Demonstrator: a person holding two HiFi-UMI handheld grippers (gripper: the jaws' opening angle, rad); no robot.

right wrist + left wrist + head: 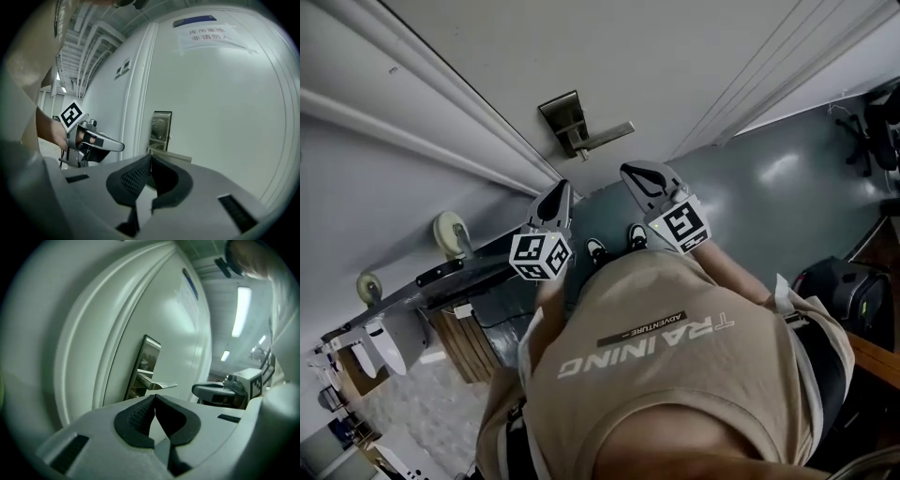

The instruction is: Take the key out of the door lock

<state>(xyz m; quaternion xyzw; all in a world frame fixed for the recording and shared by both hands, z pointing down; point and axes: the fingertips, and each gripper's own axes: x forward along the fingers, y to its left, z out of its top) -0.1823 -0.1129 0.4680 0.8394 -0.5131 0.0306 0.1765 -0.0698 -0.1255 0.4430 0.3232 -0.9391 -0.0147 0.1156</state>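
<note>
The metal lock plate (pixel 565 120) with its lever handle (pixel 607 135) sits on the pale door (pixel 675 56). No key can be made out in any view. In the head view my left gripper (pixel 559 191) and right gripper (pixel 641 176) are side by side just short of the door, below the lock. Both are shut with nothing between the fingertips. In the left gripper view the left gripper (pixel 154 397) points at the lock plate (pixel 146 365) and the handle (pixel 158 386). The right gripper (pixel 151 157) in its own view lines up under the plate (pixel 161 127) and handle (pixel 171 155).
The door frame's mouldings (pixel 441 112) run along the left of the lock. A cart on wheels (pixel 450 234) stands at the left, an office chair (pixel 877 131) and a black bag (pixel 844 281) at the right. A paper notice (pixel 206 35) hangs high on the door.
</note>
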